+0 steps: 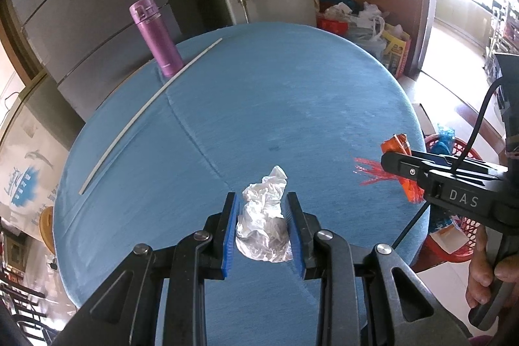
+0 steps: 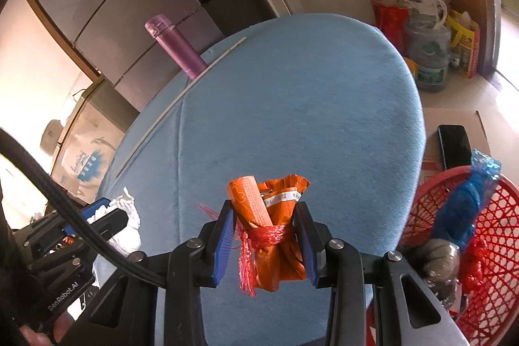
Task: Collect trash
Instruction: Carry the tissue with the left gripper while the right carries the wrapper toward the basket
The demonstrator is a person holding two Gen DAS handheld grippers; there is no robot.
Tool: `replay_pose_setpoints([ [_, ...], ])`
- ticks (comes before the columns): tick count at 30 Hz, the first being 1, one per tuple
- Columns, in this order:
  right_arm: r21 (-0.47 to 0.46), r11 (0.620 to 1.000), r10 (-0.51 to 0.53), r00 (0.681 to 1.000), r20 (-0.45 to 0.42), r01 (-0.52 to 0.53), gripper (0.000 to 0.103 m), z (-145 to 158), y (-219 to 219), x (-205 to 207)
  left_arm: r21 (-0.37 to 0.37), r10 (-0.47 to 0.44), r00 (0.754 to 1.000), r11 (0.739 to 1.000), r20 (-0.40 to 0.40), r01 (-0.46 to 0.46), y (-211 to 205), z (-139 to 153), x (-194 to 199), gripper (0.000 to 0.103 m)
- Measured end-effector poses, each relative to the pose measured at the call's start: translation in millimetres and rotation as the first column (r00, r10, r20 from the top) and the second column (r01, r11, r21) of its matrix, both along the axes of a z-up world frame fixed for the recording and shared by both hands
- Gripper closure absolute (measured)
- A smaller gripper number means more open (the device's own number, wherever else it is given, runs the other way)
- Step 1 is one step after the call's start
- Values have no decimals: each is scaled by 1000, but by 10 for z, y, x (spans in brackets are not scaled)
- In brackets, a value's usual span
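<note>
My left gripper is shut on a crumpled clear-white plastic wrapper, which hangs just above the blue tablecloth. My right gripper is shut on an orange wrapper bundle tied with red fringed string, near the table's right edge. In the left wrist view the right gripper comes in from the right with the orange wrapper sticking out above it. In the right wrist view the left gripper shows at lower left with the white plastic.
A red mesh basket stands beside the table at right, holding a blue plastic bag and a silver foil ball. A purple bottle and a long white stick lie at the far left. A black phone lies on a box.
</note>
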State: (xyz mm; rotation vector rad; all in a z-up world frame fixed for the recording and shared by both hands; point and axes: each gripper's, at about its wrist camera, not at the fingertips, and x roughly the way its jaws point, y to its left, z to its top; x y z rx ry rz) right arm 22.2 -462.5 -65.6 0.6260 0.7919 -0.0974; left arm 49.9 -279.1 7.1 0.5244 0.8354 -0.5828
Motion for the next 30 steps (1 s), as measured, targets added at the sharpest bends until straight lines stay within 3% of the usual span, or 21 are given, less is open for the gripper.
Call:
replay_pose_setpoints([
  [30, 1, 996, -88, 996, -25, 88, 64, -21, -338, -443, -11, -104, 995, 995, 6, 104, -385, 56, -263, 71],
])
